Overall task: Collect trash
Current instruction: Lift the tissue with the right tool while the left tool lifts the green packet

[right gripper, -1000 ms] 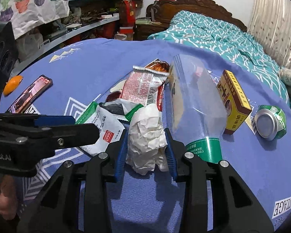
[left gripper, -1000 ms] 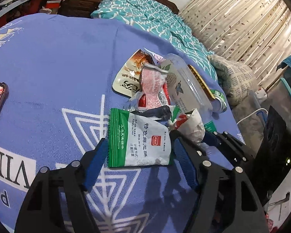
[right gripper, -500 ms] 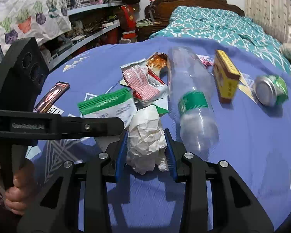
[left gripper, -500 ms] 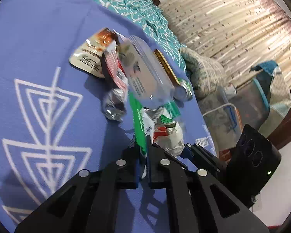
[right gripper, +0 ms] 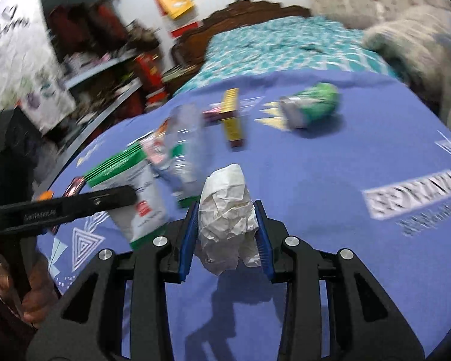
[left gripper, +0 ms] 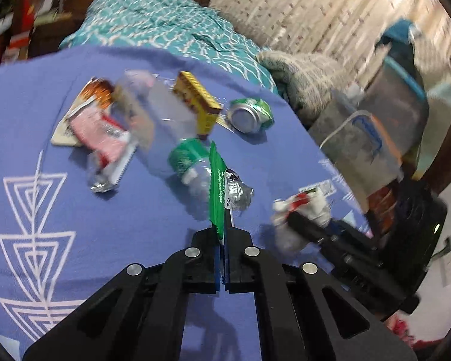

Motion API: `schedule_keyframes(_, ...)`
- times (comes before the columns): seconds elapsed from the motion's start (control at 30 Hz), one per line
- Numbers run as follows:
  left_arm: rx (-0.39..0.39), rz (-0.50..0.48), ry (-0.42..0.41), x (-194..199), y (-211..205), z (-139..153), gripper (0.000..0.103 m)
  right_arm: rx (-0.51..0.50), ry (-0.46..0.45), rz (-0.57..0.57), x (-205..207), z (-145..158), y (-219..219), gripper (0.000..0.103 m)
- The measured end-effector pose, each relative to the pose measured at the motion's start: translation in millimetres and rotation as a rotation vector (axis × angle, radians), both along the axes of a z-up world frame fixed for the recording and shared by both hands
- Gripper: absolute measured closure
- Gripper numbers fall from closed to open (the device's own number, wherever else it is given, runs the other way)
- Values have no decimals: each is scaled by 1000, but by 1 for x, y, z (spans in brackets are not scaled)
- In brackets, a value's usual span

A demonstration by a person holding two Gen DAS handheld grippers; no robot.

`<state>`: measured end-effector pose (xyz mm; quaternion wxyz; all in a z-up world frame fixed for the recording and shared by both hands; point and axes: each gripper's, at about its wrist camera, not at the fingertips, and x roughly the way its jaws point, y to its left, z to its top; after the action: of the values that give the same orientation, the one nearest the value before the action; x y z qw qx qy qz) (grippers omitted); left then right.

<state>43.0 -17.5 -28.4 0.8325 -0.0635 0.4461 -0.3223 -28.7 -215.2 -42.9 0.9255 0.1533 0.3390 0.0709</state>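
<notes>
Green-and-white packet (left gripper: 218, 192) stands edge-on, pinched in the left gripper (left gripper: 222, 240), trash at twelve o'clock on the blue cloth (left gripper: 60, 210); right view: right gripper (right gripper: 227, 228) clamps crumpled paper (right gripper: 225, 207), packet at nine o'clock

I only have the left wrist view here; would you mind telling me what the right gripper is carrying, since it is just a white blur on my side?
Observer: The right gripper is shut on a crumpled ball of white paper.
Operator: Thank you. My green and white packet shows edge-on; is it gripped well?
Observer: From the right, the left gripper pinches the packet across its middle, its flat printed face showing.
Operator: Anything beyond my left edge?
Observer: A phone lies on the blue cloth there.
</notes>
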Motion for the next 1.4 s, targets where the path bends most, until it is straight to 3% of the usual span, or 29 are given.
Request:
schedule_keyframes(0.2,135,-66,-82,-16,-51,-1,102,39,3,-129,-29,-7,-50,65)
schedule_keyframes(0.5,218,-117,-124,-28,-89,-10,102,49,24,-194,-51,-17,-73,65)
schedule_keyframes(0.87,260,-108,-139,-28,-92,-16,102,40,43,-191,-48,-25,-72,62)
schedule_keyframes(1.0,263,-107,-134,-26,-93,-19,102,24,42,-192,-49,-24,-72,55)
schedule_keyframes(1.4,278,-109,-128,-22,-97,-26,102,16,51,-197,-57,-29,-76,47)
